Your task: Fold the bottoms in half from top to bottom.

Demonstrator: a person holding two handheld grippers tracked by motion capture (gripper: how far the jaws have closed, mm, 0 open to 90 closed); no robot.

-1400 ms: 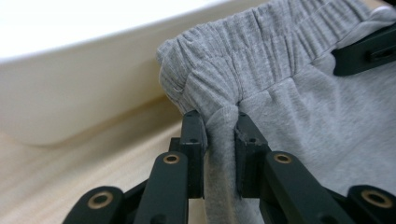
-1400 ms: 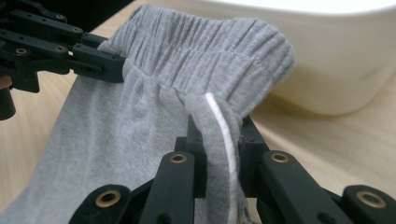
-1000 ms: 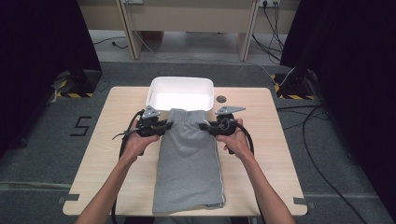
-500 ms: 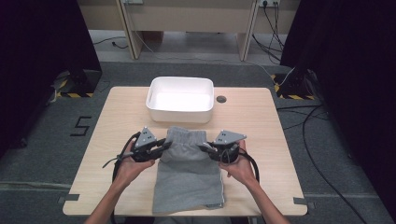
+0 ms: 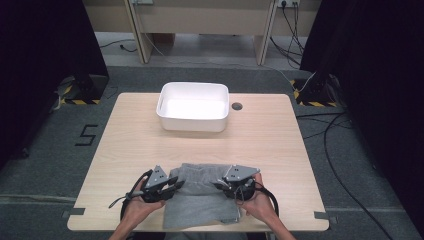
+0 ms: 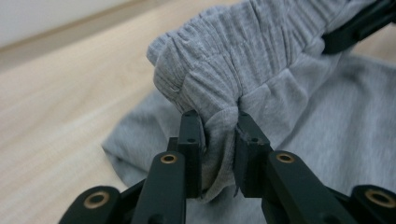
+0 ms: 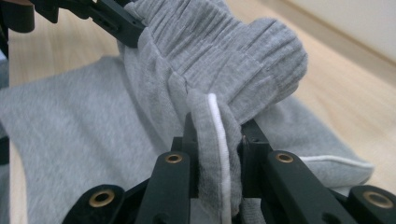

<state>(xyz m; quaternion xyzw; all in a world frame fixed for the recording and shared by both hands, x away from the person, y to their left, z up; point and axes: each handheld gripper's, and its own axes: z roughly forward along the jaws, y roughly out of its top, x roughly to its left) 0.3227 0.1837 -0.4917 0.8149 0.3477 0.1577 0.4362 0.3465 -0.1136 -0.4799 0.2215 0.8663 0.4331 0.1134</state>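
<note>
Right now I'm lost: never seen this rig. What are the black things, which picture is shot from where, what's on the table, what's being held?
There is no robot here. A person holds a hand-operated two-jaw tool in each hand: the left gripper and the right gripper.

The wide picture comes from a fixed camera above the person's side of the wooden table, looking forward and down. The two close-ups come from cameras riding on the grippers, each looking along its own black jaws.

On the table lie grey shorts with a ribbed elastic waistband, near the person's edge. Farther away stands an empty white plastic tub, beside a small round hole in the tabletop.

Both grippers are shut on the shorts' waistband, one at each end, holding it above the fabric lying underneath, so the garment is folded.
</note>
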